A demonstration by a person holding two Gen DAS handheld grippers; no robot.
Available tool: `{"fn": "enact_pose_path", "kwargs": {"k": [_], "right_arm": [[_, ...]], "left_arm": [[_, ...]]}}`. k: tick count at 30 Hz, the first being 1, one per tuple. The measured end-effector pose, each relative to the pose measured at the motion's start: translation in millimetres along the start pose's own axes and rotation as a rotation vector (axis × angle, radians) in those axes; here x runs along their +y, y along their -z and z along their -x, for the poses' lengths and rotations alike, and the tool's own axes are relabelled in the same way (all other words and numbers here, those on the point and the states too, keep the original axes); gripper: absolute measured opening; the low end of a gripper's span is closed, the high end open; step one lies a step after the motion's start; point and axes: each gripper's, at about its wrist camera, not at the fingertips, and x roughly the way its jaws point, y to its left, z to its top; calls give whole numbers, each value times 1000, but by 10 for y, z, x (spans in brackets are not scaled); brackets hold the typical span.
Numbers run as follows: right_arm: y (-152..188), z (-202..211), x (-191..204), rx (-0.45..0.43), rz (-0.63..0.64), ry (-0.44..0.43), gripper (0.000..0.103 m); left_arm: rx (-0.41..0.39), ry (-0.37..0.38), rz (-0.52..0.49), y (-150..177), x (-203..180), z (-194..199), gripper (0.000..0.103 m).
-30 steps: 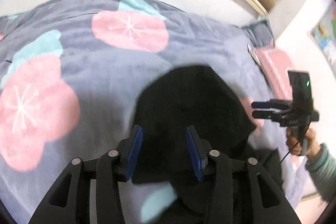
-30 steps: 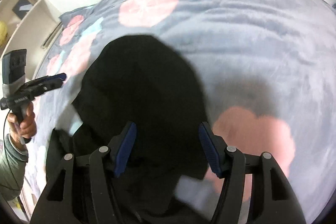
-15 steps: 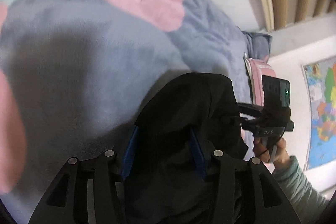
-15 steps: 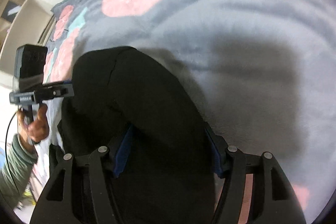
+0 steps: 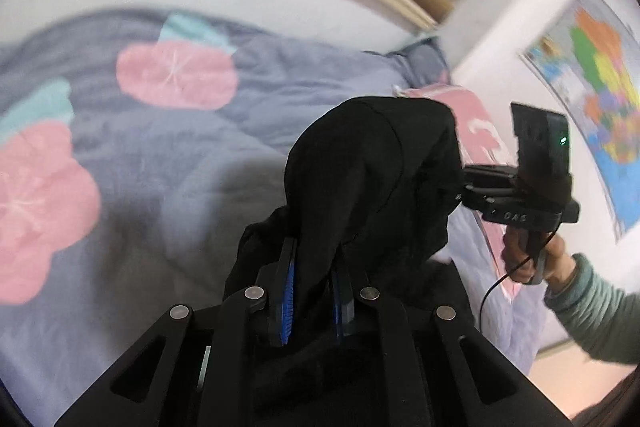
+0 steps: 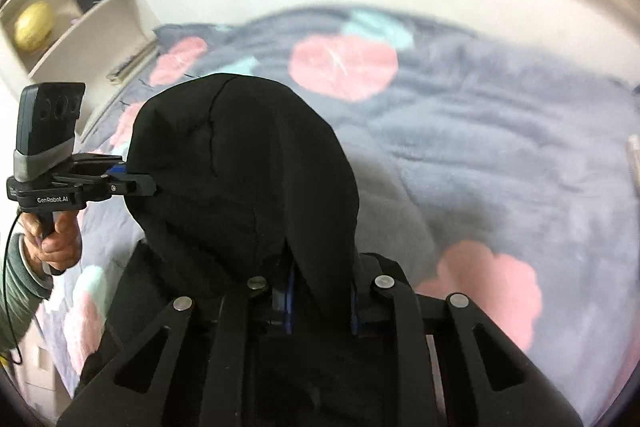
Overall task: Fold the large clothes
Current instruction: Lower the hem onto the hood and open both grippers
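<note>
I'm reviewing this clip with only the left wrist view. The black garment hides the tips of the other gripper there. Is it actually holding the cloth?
Observer: Yes. In the right wrist view the right gripper has its blue pads closed on a fold of the black garment.
Operator: What is on that side of the room?
Observer: A white shelf unit stands beyond the bed's far left corner, with a yellow round object on it.
Operator: Does the left gripper show up there too?
Observer: Yes, the left gripper meets the garment's left edge, held by a hand.
</note>
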Motion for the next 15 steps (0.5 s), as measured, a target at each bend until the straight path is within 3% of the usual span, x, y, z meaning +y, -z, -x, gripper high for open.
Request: {"fn": "enact_pose_path", "kwargs": {"k": [5, 8, 11, 15], "right_arm": [[585, 813, 669, -63, 106, 107, 23], [1056, 1186, 1010, -78, 136, 135, 23], [1623, 1343, 1206, -37, 134, 149, 23], [2318, 1068, 1261, 81, 14, 91, 23]], "left_arm": [[-5, -21, -73, 558, -681, 624, 14], [37, -57, -136, 1094, -1095, 859, 14], [116, -73, -110, 1689, -1225, 814, 15], [242, -116, 11, 2459, -1106, 466, 17]]}}
